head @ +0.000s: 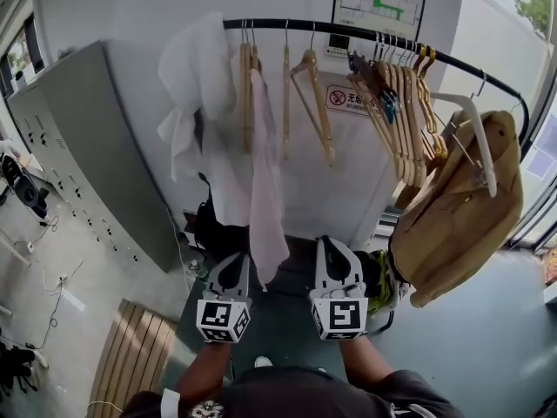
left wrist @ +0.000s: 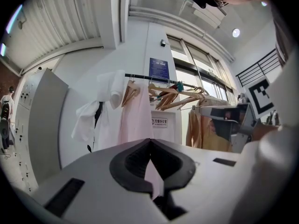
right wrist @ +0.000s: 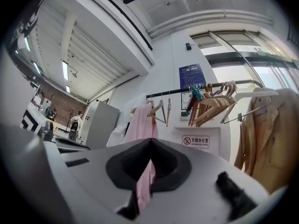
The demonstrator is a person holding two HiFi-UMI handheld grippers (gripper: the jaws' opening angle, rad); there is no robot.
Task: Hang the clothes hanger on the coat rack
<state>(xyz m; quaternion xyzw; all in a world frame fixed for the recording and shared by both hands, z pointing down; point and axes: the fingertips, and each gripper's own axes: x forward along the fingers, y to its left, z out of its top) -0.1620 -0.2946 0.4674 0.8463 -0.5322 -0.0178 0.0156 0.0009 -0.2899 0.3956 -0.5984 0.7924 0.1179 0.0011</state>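
The black coat rack rail (head: 348,31) runs across the wall in the head view. It carries single wooden hangers (head: 312,85) and a tight bunch of them (head: 400,103). A white hanger (head: 474,129) bearing a tan jacket (head: 461,216) hangs at the rail's right end. A pink garment (head: 265,198) and a white one (head: 196,85) hang at the left. My left gripper (head: 231,264) and right gripper (head: 338,251) sit low, side by side, well below the rail. Both are shut with nothing between the jaws, as the left gripper (left wrist: 149,141) and right gripper (right wrist: 150,141) views show.
A grey metal cabinet (head: 78,146) stands along the left wall. A slatted wooden board (head: 135,351) lies on the floor at lower left. A dark bag (head: 213,229) sits at the foot of the wall behind the pink garment. Windows run along the right.
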